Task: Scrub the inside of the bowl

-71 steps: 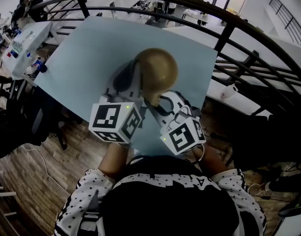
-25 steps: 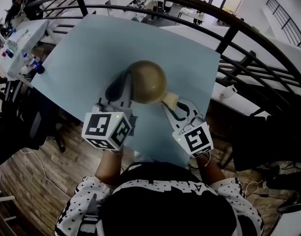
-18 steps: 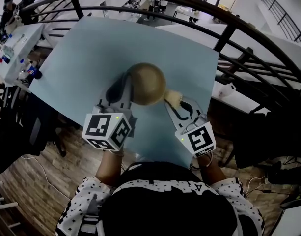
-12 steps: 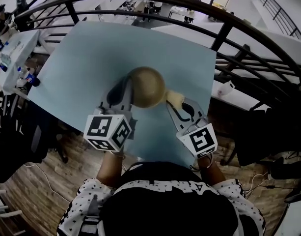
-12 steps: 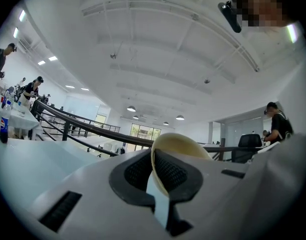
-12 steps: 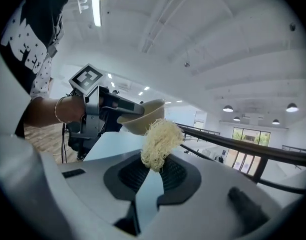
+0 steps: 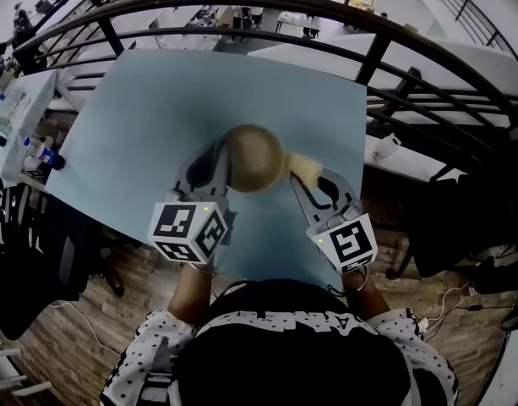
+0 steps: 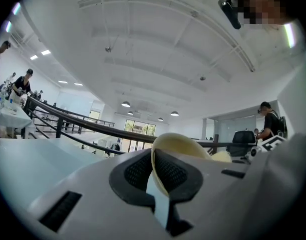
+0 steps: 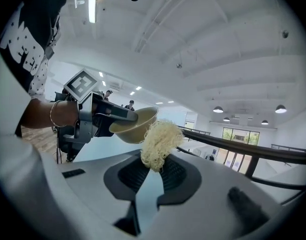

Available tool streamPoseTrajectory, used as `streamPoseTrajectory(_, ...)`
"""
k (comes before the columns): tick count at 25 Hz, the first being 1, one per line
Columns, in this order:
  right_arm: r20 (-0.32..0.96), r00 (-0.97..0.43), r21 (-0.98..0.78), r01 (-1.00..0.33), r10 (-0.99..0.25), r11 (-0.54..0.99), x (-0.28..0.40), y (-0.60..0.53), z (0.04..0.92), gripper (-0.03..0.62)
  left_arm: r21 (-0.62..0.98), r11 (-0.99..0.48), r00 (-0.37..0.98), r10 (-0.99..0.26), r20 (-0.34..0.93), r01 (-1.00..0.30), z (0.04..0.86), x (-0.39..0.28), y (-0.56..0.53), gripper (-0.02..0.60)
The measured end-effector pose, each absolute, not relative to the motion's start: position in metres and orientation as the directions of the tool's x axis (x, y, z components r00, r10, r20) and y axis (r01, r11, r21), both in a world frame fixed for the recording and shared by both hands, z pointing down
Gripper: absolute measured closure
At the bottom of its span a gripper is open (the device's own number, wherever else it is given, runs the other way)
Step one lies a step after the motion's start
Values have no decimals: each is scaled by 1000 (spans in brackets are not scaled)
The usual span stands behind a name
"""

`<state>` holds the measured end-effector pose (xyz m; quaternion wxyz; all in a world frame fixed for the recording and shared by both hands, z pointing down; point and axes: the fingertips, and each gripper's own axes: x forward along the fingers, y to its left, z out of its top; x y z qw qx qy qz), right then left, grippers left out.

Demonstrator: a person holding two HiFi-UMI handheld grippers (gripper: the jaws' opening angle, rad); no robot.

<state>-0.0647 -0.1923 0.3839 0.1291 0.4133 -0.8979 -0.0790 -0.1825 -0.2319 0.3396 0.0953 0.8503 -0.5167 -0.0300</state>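
Left claw clamped on the bowl's rim. Right claw clamped on a scrubber, with the bowl just left of it, over the surface.

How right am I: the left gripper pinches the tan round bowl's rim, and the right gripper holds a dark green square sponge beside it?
The right gripper holds a pale cream stringy scrubber, not a green sponge; the right gripper view shows it. The left gripper pinches the rim of the tan round bowl.
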Motion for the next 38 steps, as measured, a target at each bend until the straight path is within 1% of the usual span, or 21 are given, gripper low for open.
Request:
streamPoseTrajectory(5,189,-596,245,-741,-780,625,-62,-198,388,536,195,-453,474,-878,74,-870,349,-186,-237,557)
streamPoseTrajectory(9,161,-599,263,-740,-784,619,-75,-205,380,536,200,-453,477,-874,91,-869,358,-195,-244,557)
streamPoseTrajectory(13,184,-584,268,-744,-790,612,-79,-212,383,536,210,-453,482,-869,114,-866,368,-201,-252,557)
streamPoseTrajectory(18,178,-574,280,-749,-799,600,-81,-231,385,536,223,-457,492,-858,144,-861,384,-205,-269,557)
streamPoseTrajectory(21,205,-561,281,-751,-802,597,-82,-235,391,536,234,-450,493,-853,174,-862,397,-209,-273,557)
streamPoseTrajectory(32,204,-557,245,-767,-805,593,-85,-247,399,536,264,-445,508,-819,267,-856,442,-208,-285,557)
streamPoseTrajectory(38,214,-548,238,-773,-808,588,-81,-251,403,536,273,-440,513,-789,338,-856,474,-204,-290,557)
